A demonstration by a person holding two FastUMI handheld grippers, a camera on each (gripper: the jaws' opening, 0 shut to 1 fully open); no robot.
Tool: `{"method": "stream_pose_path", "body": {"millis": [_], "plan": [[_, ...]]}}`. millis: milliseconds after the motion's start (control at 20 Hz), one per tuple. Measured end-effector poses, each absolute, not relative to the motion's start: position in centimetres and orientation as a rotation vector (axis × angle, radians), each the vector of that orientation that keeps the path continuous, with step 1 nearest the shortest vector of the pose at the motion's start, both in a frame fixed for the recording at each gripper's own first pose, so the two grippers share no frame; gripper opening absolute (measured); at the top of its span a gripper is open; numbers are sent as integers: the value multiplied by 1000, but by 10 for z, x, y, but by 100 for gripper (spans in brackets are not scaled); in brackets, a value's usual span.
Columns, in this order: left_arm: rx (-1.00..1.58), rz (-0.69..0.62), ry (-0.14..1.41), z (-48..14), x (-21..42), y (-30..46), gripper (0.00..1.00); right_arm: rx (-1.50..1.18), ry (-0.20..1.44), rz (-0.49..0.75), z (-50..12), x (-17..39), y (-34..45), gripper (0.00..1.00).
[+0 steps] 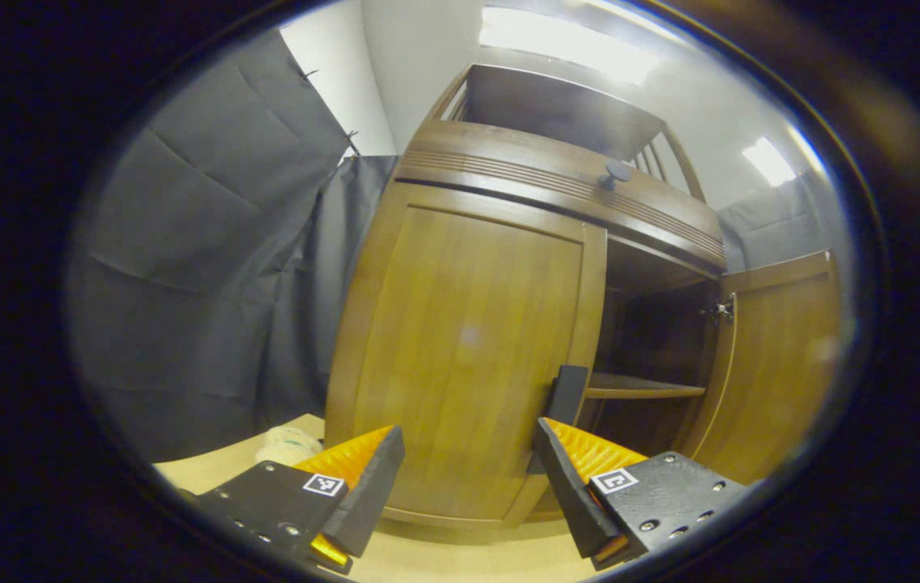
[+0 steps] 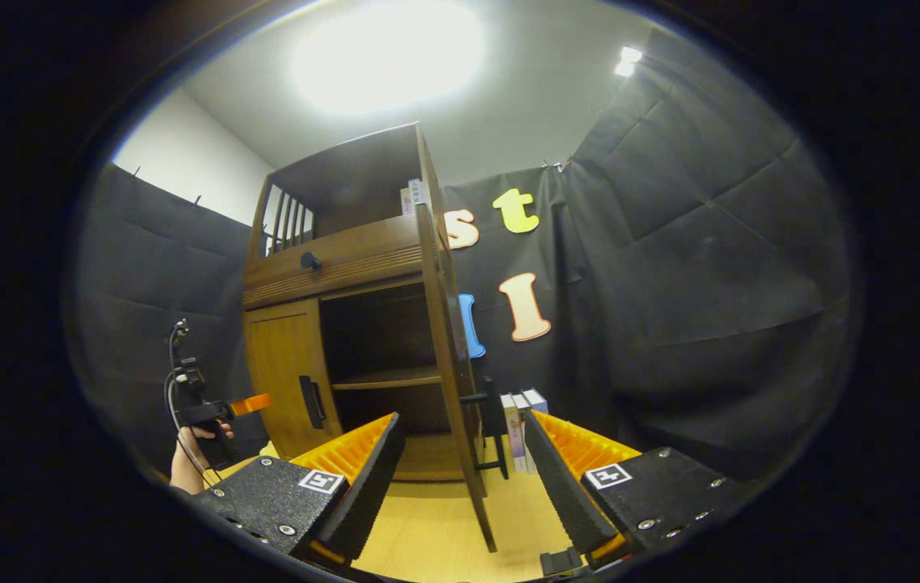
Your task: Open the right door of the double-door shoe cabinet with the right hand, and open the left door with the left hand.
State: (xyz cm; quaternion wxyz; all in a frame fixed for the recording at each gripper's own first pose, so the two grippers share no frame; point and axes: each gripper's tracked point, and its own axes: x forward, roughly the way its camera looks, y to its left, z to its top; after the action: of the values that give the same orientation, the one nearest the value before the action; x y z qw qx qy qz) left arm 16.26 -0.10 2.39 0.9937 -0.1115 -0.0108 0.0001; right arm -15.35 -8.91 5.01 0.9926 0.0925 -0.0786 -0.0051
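Just ahead of the spread-open left tongs (image 1: 468, 465), the closed left door (image 1: 460, 356) (right tongs (image 2: 464, 453) likewise agape, empty).

no readable text, square black-and-white marker tags (image 1: 323, 484) on the gripper bodies, code unreadable

The left door's handle (image 1: 567, 394) sits partly behind a finger, and the open compartment (image 1: 646, 332) is too dark to read.
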Motion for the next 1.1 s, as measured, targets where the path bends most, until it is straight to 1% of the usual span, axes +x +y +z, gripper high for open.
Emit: {"method": "stream_pose_path", "body": {"millis": [50,100,150,300,350,400,550,700,750,850,900,950,1050,1100], "plan": [[-216,-11,-29,27,168,-8,100,168,-158,12,54,-151,-76,92],[-210,-21,-38,30,177,-15,94,153,-160,32,58,-148,-64,92],[-201,-36,-38,30,183,-23,99,142,-156,47,58,-148,-56,93],[-178,-82,-26,23,203,-46,95,109,-131,61,52,-131,-30,93],[-181,-90,-26,17,208,-48,94,85,-124,71,52,-124,-22,96],[-183,-90,-26,14,213,-48,94,63,-115,67,48,-121,-14,94],[-155,-100,-8,8,221,-61,94,-7,-101,33,39,-108,-5,94],[-160,-123,36,-1,244,-83,94,-9,-61,4,25,-91,-2,95],[-152,-125,43,-7,249,-84,89,-4,-58,11,23,-88,-1,94],[-116,-103,58,-11,256,-86,94,9,-53,41,20,-84,-4,94],[-99,-92,66,-12,259,-88,93,13,-53,53,19,-81,-6,94],[-88,-92,72,-15,264,-89,84,14,-55,63,19,-81,-7,94],[-86,-143,86,-15,269,-103,65,14,-49,81,18,-81,-5,94],[-57,-99,88,-10,264,-95,75,22,-42,97,18,-80,-5,94]]}}
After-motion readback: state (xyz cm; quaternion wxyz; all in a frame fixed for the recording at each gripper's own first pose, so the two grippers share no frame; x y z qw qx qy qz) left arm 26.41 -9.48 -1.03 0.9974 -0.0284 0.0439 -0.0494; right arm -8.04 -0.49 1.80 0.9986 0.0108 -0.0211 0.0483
